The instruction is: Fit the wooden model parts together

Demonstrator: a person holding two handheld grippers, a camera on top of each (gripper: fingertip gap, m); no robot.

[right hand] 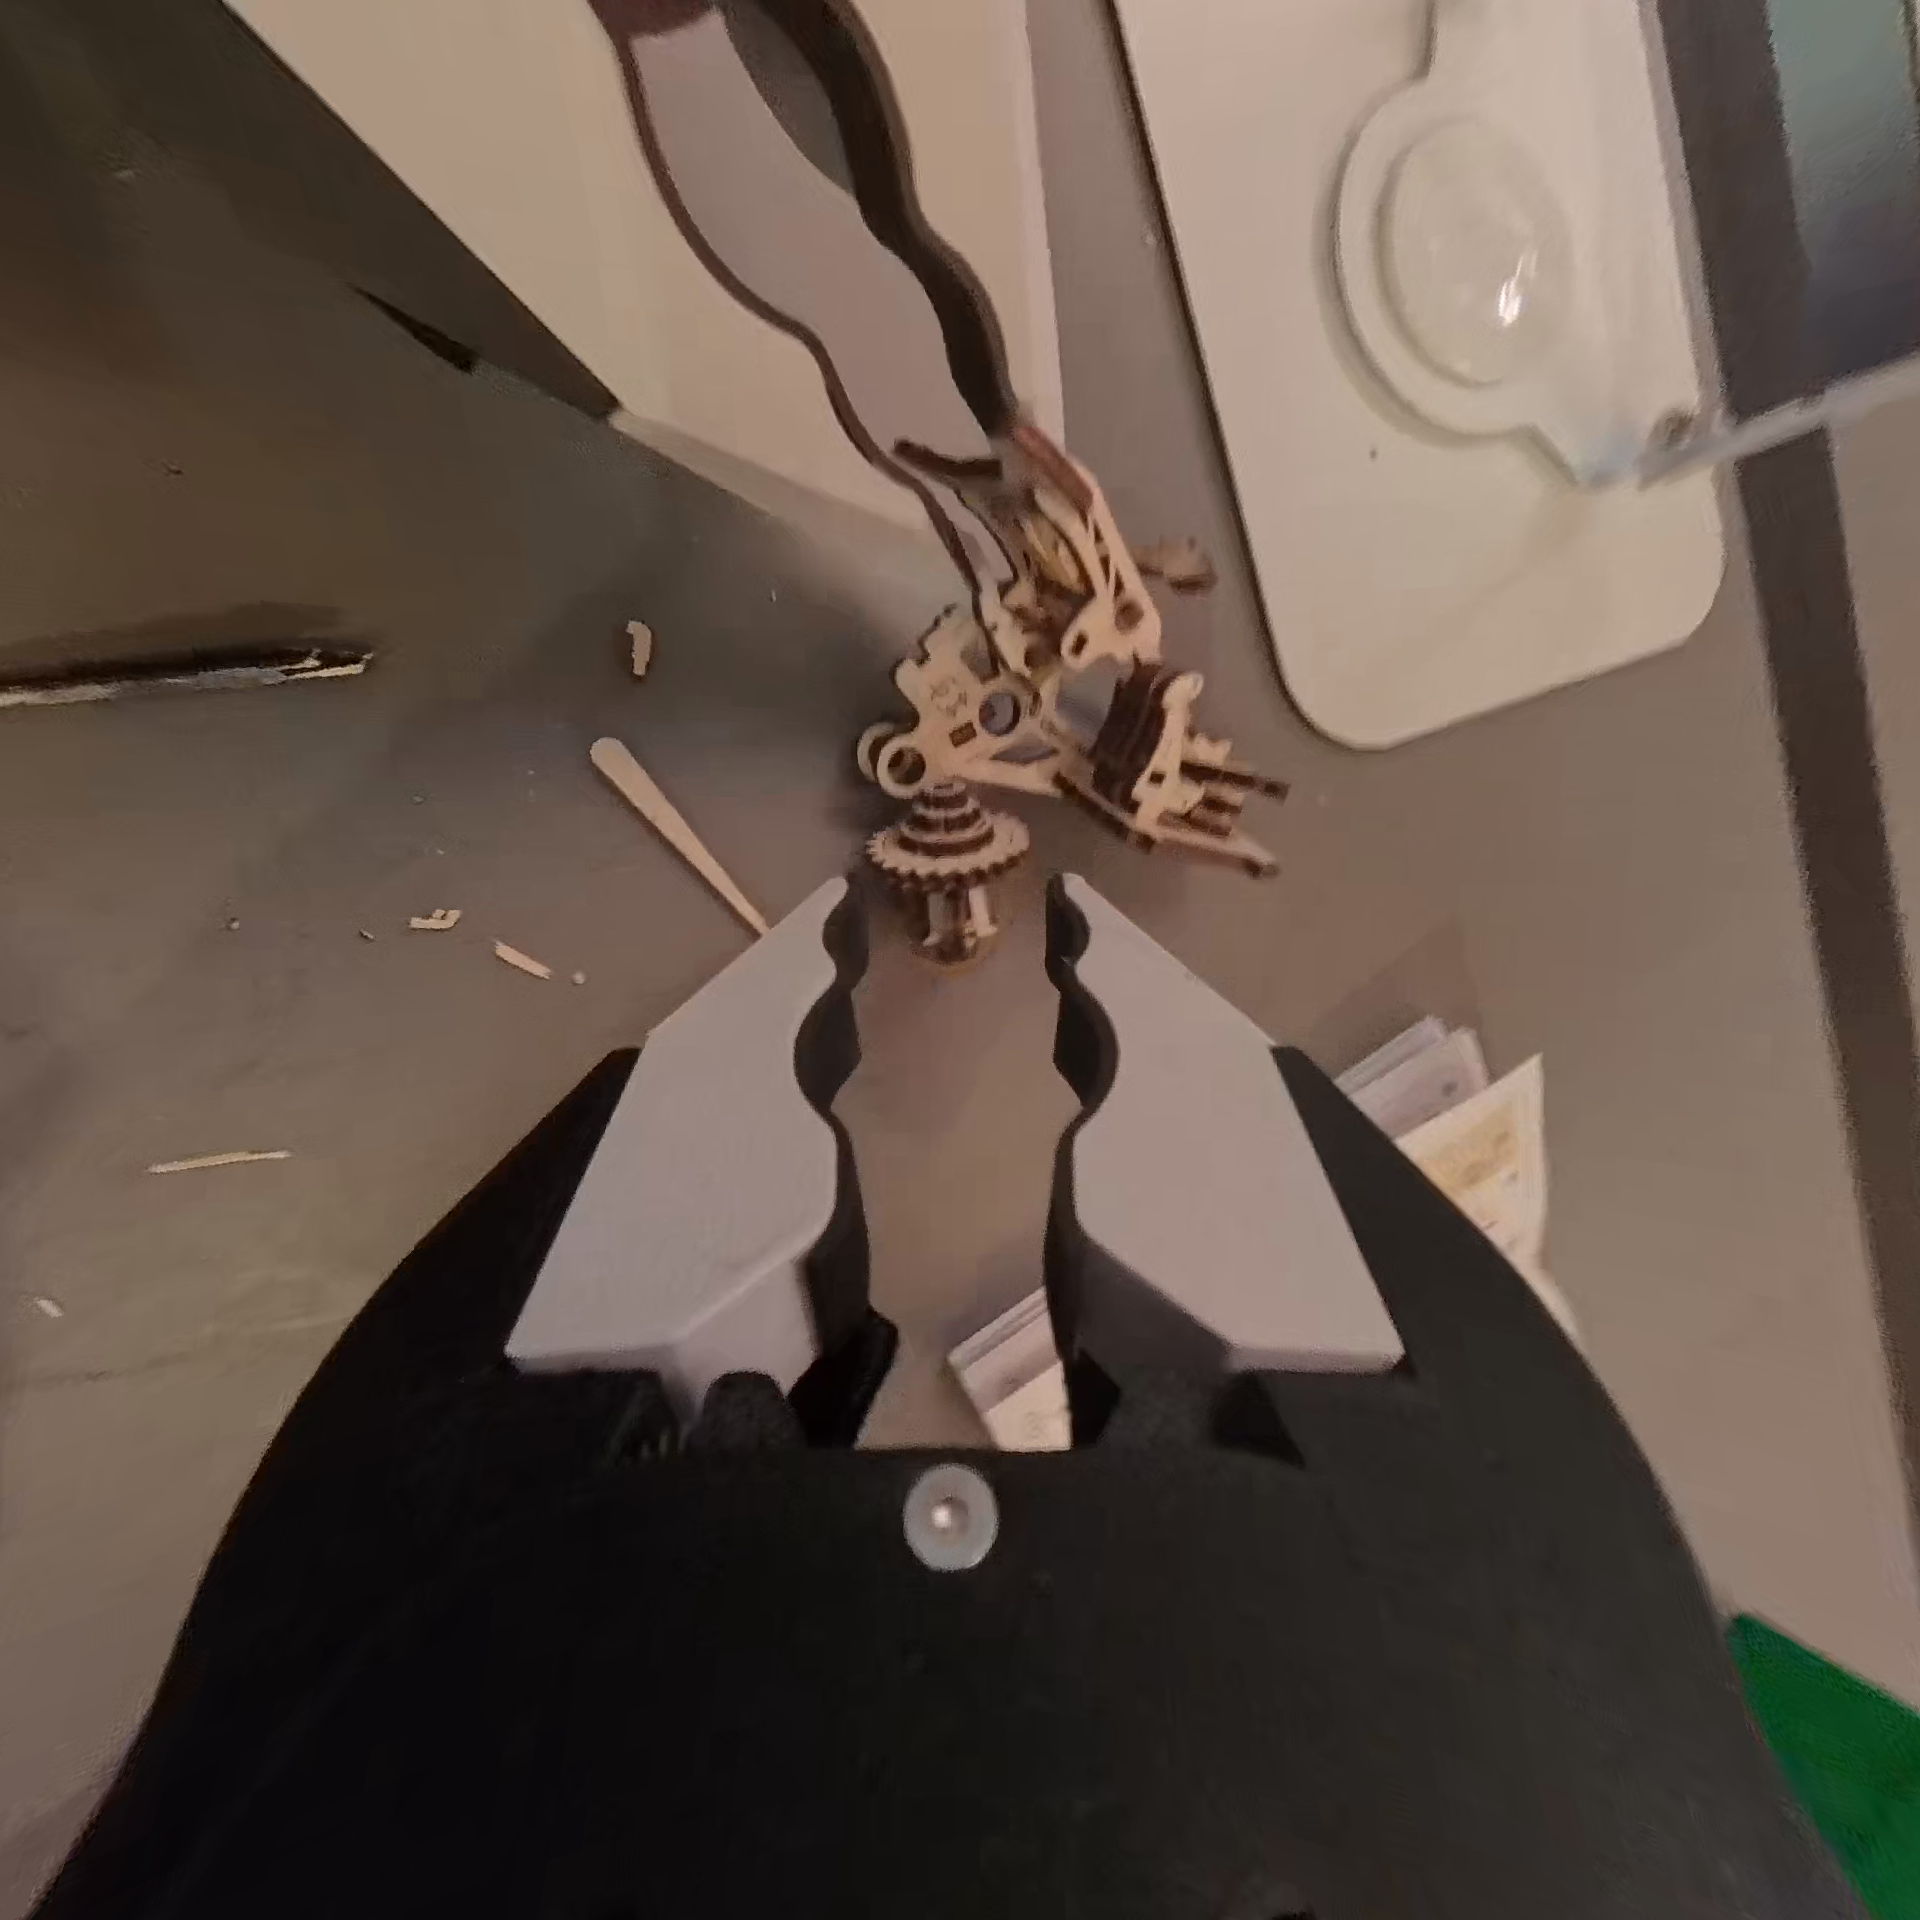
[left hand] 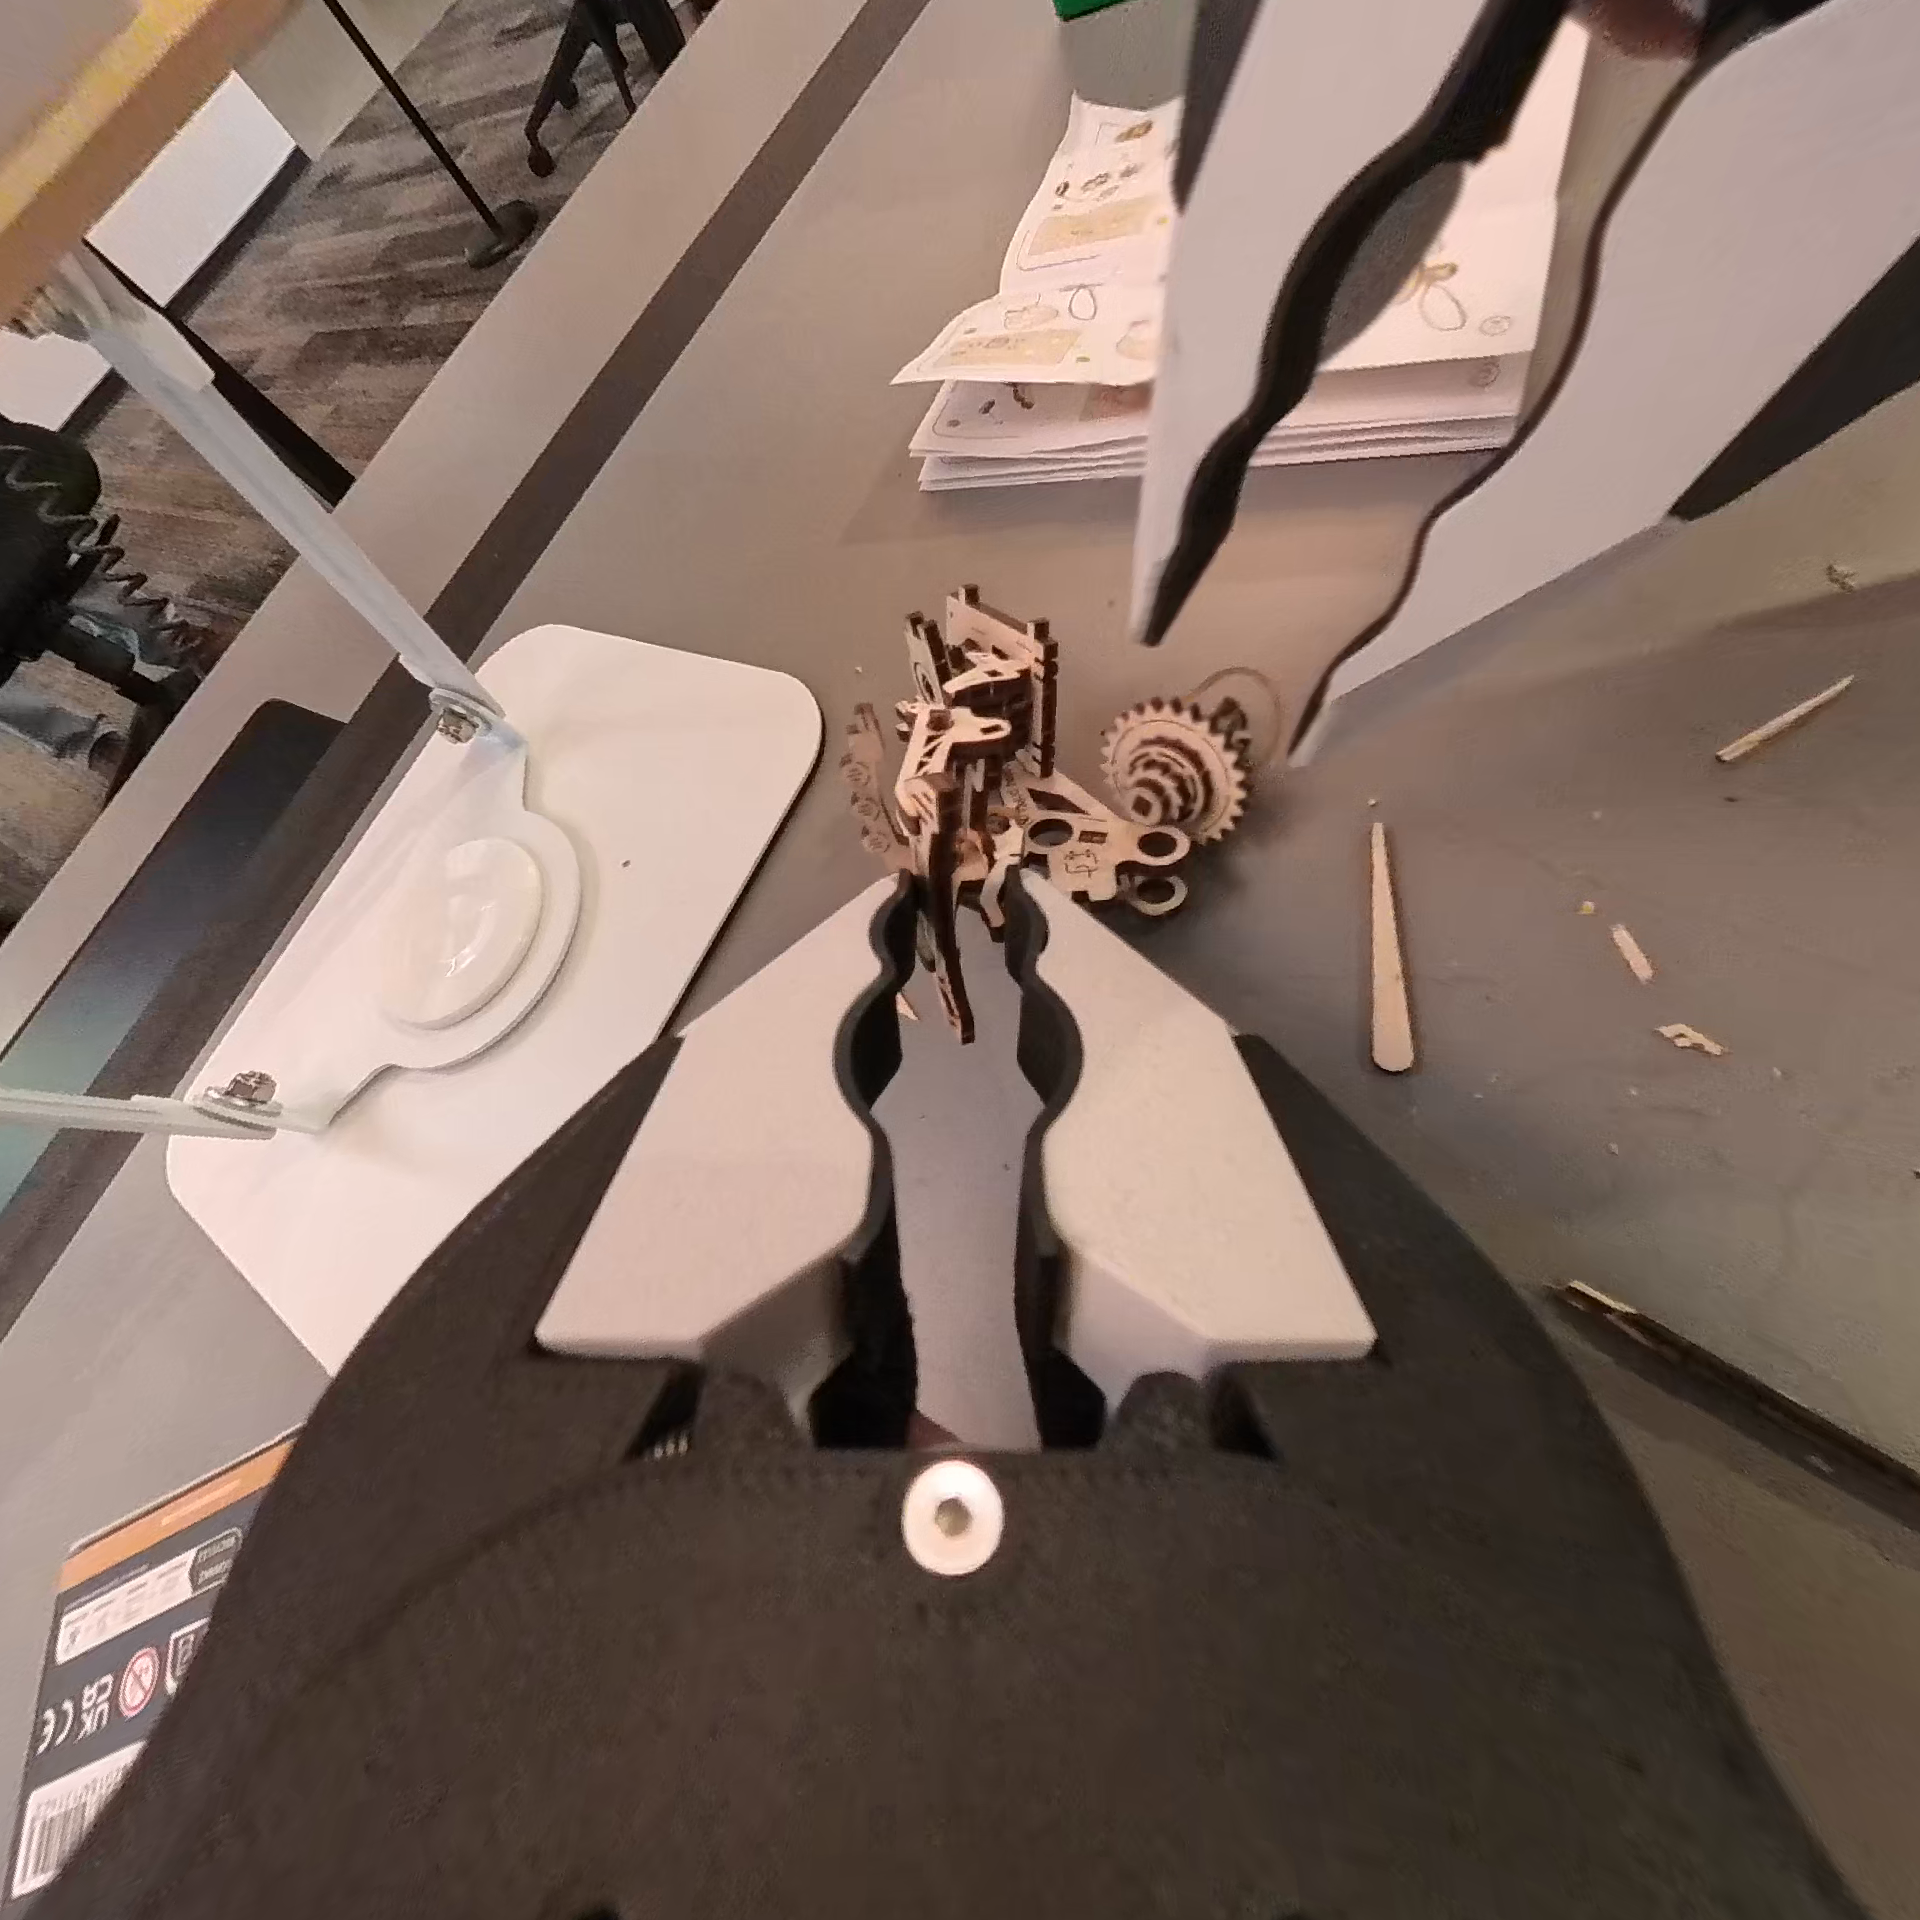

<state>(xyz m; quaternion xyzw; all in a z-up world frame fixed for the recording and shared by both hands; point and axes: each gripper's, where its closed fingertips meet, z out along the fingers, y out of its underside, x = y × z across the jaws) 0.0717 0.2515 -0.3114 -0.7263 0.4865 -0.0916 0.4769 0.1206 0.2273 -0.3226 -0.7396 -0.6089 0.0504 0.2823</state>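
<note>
**Wooden model: gear stack loose, frame held by a thin edge**

Wooden model frame [left hand: 961, 790] pinched between the pads of the left gripper [left hand: 961, 914], raised off the grey table [left hand: 1558, 1195]. Grip taken on thin plywood plates near the frame's lower end, so most of the frame juts past the fingertips. Likely to pivot or slip under any sideways push.

Gear stack [right hand: 940, 842] sitting just under the frame's ringed arm [right hand: 904, 764], between the spread fingers of the right gripper [right hand: 951, 904]. Clear gap on both sides; nothing grasped there. Whether the gear's shaft is seated in the ring or only resting beside it: cannot tell.

Risks from here:
- Gear stack toppling or rolling away if not truly seated, being free on either side.
- Closing off-centre on the toothed rim instead of the hub, tilting the stack and jamming the fit.
- Pressing hard against a frame held only by its edge, cracking a thin tab.
- Tapered wooden stick [left hand: 1387, 945] and wood chips [right hand: 520, 956] nearby, apt to catch under parts set down.
</note>
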